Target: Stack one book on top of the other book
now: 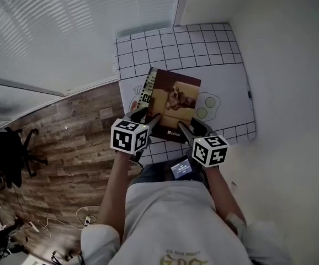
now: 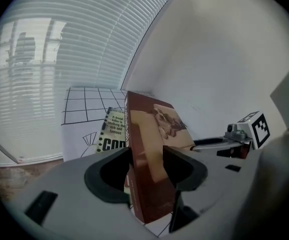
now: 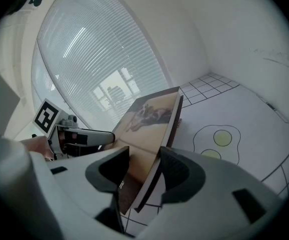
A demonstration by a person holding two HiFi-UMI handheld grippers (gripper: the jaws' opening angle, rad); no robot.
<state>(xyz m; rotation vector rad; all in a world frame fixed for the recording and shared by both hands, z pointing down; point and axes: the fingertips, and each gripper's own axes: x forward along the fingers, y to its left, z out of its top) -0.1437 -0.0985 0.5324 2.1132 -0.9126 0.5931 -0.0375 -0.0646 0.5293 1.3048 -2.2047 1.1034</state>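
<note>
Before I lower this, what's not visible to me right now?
Lower book: in the head view, mostly covered by the brown book; in the left gripper view, its title is cut off behind it.
Whether the two books touch: hidden under the brown book in every view.
Small screen, head view's lower middle: too small to read.

The brown book [image 1: 176, 101] covers most of the yellow-and-black book [image 1: 147, 91]. Only a strip shows at the brown book's 9 o'clock, with the title cut short. The brown book's 6 o'clock edge is hidden behind the jaws of the left gripper [image 1: 148, 116] and right gripper [image 1: 190, 127]. Its cover print is too small to read.
</note>
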